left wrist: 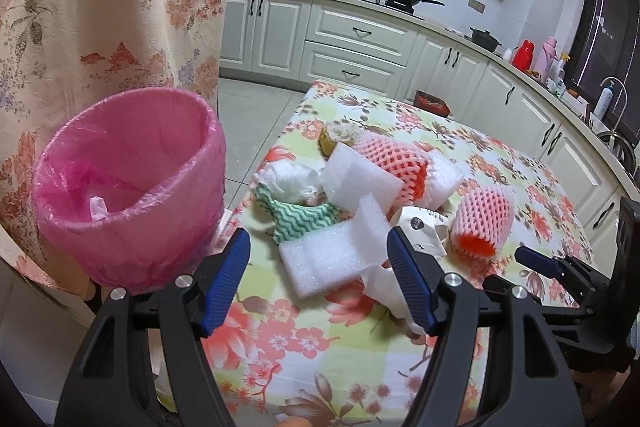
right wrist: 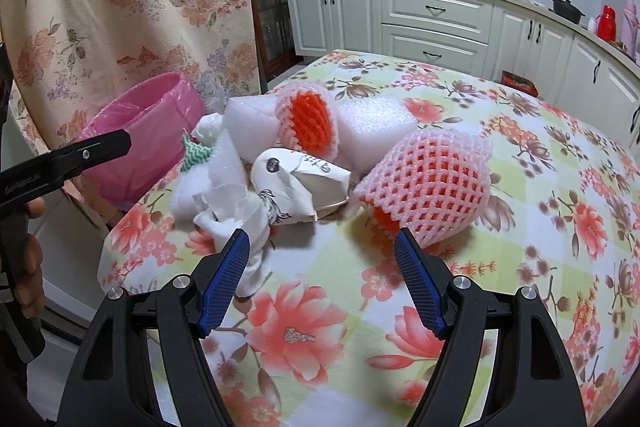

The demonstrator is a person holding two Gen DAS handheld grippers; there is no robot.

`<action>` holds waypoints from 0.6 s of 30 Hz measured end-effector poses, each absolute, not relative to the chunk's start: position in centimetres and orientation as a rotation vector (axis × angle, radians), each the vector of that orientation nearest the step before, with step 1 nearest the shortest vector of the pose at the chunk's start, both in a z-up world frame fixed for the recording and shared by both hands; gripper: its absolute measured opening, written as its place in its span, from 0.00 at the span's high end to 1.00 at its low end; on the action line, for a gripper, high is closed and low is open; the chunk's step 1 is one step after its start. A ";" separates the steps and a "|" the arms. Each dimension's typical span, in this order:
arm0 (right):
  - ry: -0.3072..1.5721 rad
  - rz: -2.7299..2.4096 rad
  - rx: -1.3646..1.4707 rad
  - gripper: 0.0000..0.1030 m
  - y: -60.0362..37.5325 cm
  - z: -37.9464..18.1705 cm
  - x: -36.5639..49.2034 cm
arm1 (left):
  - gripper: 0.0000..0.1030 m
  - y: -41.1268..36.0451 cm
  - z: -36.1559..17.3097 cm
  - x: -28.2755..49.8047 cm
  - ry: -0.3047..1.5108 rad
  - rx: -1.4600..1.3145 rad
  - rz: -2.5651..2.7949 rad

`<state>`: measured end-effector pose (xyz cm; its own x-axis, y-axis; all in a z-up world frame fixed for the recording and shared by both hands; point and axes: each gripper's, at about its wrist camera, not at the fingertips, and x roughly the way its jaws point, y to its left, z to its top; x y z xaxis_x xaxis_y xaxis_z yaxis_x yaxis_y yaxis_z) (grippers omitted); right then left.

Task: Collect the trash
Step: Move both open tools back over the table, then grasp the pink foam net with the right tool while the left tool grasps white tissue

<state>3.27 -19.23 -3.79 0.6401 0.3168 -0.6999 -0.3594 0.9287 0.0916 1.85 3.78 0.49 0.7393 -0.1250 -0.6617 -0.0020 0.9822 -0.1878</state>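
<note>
A bin with a pink liner (left wrist: 128,187) stands just off the table's left edge. On the floral tablecloth (right wrist: 320,327) lies a pile of trash: white foam pieces (left wrist: 328,259), two pink foam nets (left wrist: 480,219) (right wrist: 424,183), a green zigzag cloth (left wrist: 300,219), a crushed paper cup (right wrist: 296,183) and crumpled tissue (right wrist: 236,215). My left gripper (left wrist: 318,233) is open above the near foam sheet, touching nothing. My right gripper (right wrist: 320,233) is open over bare cloth, between the tissue and the nearer net. A person's hand (right wrist: 28,247) holds the left gripper's handle.
A floral curtain (left wrist: 100,7) hangs behind the bin. White kitchen cabinets (left wrist: 352,39) with a stove and pots line the far wall. A red box (left wrist: 432,103) sits past the table's far edge. A yellowish scrap (left wrist: 336,135) lies behind the pile.
</note>
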 end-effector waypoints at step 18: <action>0.794 0.308 -0.017 0.27 -22.8 -4.5 4.5 | 0.39 -2.3 -2.4 2.8 0.832 -0.176 -0.211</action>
